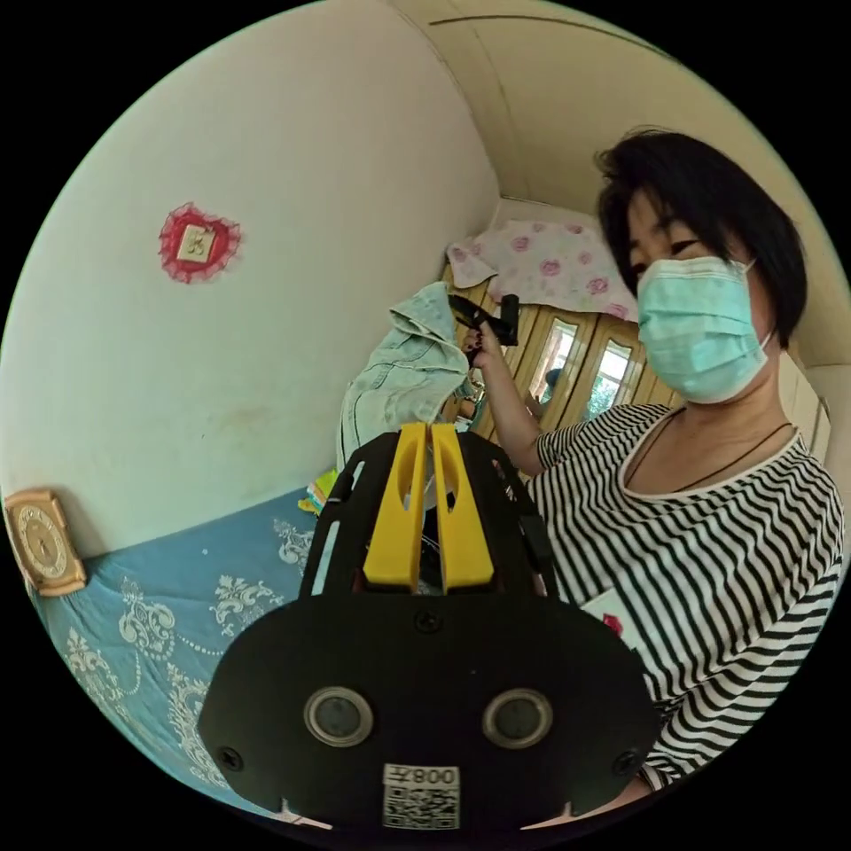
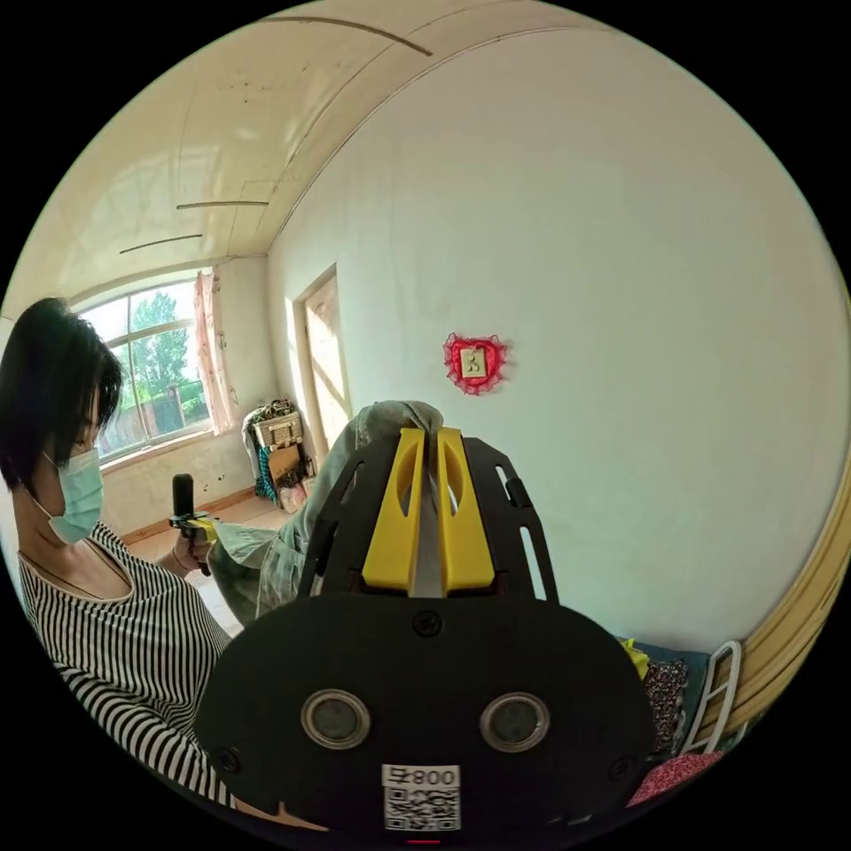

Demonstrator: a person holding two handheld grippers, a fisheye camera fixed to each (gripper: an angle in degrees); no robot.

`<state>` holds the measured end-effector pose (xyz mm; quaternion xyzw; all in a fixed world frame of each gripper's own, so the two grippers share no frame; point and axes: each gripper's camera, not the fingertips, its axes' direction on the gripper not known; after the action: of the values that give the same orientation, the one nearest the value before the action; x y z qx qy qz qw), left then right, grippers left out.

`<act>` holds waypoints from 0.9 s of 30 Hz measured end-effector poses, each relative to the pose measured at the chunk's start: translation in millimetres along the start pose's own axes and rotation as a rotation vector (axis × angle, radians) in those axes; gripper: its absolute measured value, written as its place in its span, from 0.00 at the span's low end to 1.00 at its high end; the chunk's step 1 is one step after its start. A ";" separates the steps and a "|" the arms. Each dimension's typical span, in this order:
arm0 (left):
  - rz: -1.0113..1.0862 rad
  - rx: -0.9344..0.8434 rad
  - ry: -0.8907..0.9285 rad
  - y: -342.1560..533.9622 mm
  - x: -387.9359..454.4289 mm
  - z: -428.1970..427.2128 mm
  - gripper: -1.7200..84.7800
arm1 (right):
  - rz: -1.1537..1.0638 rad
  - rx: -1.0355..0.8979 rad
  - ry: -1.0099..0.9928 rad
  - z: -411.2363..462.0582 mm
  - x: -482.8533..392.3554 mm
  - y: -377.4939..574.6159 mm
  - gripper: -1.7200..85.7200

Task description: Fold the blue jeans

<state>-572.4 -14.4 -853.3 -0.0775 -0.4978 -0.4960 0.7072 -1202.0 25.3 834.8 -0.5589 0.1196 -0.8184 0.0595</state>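
Blue jeans (image 1: 403, 381): pale-washed denim, held up in the air between the two claws, above the bed (image 1: 160, 612) with the blue patterned cover. Bunched and draped, not spread.
Left claw (image 1: 431, 434): yellow jaws drawn nearly together. Denim lies just beyond the tips, but I cannot tell whether both jaws press on it. In the right gripper view this claw (image 2: 202, 529) sits at the low end of the jeans, in the person's hand, cloth gathered at it.
Right claw (image 2: 424, 439): jaws close-set with a strip of pale cloth showing in the gap, so it looks clenched on the jeans' upper fold (image 2: 390, 417). From the left gripper view it (image 1: 483, 319) is above the bed, touching the top edge of the denim.
Stage (judged): jeans lifted for straightening; no fold laid on the bed yet.
Risk, slip: heavy denim hanging from small bites may pull free from one claw and drop in a heap on the bed.
Risk, twist: bunched legs could go down crossed, giving a crooked fold.
Risk, uneven hold: claws sit at different heights above the bed, so the hems may not align.
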 end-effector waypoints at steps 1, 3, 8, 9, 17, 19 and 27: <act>0.042 0.021 0.017 -0.6 19.4 -15.6 0.03 | -0.008 0.028 0.005 -0.7 -4.0 -6.5 0.04; 0.088 0.056 0.042 3.3 44.3 -39.8 0.03 | -0.038 0.052 0.017 6.3 -15.3 -20.3 0.04; 0.123 0.184 0.051 47.7 97.4 -125.3 0.03 | -0.157 0.022 0.012 88.7 -65.6 -74.9 0.05; 0.117 0.199 0.044 55.4 101.2 -135.8 0.03 | -0.169 0.011 0.009 103.2 -71.8 -81.5 0.05; -0.315 0.254 -0.378 249.1 52.9 -287.2 0.03 | -0.271 -0.366 -0.199 472.8 -170.4 -125.7 0.07; -0.490 0.206 -0.500 325.2 14.4 -318.0 0.03 | -0.268 -0.519 -0.225 583.4 -194.9 -105.0 0.08; -1.295 0.176 -0.592 690.0 -26.6 -408.8 0.03 | 0.145 -0.991 -0.273 874.7 -228.7 92.2 0.05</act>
<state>221.0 97.8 -810.4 0.1594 -0.6530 -0.7322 0.1100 -308.6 -123.8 907.9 -0.6120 0.5224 -0.5769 -0.1405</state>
